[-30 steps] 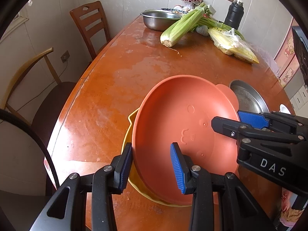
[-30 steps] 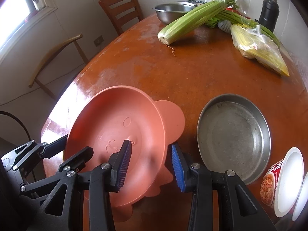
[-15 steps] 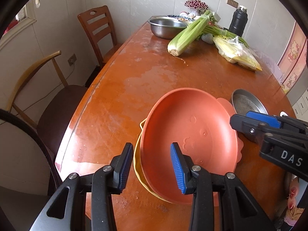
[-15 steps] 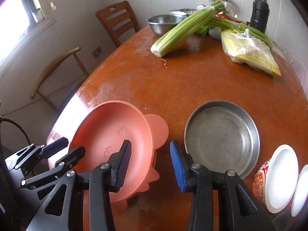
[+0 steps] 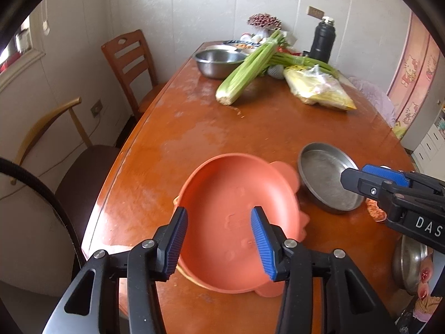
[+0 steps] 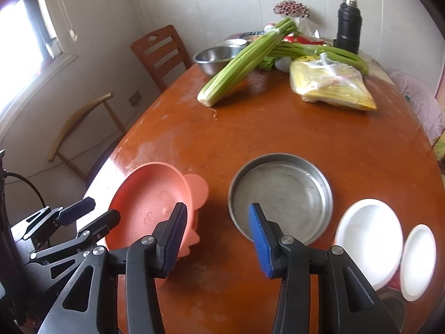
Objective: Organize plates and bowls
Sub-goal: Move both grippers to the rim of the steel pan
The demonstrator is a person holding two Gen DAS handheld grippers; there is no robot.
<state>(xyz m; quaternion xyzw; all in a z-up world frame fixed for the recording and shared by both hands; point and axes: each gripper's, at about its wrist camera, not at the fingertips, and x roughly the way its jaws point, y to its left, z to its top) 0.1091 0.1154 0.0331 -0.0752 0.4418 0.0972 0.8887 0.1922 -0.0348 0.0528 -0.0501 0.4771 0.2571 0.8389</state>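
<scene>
The wooden table (image 6: 278,133) filled both views, with celery, a bagged packet and a steel mixing bowl at its far end. I left those alone.

Of my own things, the orange plate (image 5: 236,217) was the largest. It sat at the near left edge of the table, nested on a yellow dish (image 5: 178,267) of which only a thin rim showed. I judged it to be light moulded plastic, stiff enough to lift by one edge, slick on the face, and unlikely to break. The flat ear-shaped tabs on its rim looked the best place to pinch.

Just right of it lay the shallow steel pan (image 6: 281,194). I reckoned it was rigid, heavier and slippery, so I would take it across the upright rim, one finger inside and one outside.

Further right were two white bowls (image 6: 370,239), one larger than the other. They could have been ceramic or foam; I could not tell, so I would treat them as fragile and grip lightly at the lip.

My left gripper (image 5: 219,239) hung above the near part of the orange plate, jaws spread wide and holding nothing. My right gripper (image 6: 217,236) hovered over the bare table between plate and pan, pointing toward the far end, jaws likewise released and empty.
</scene>
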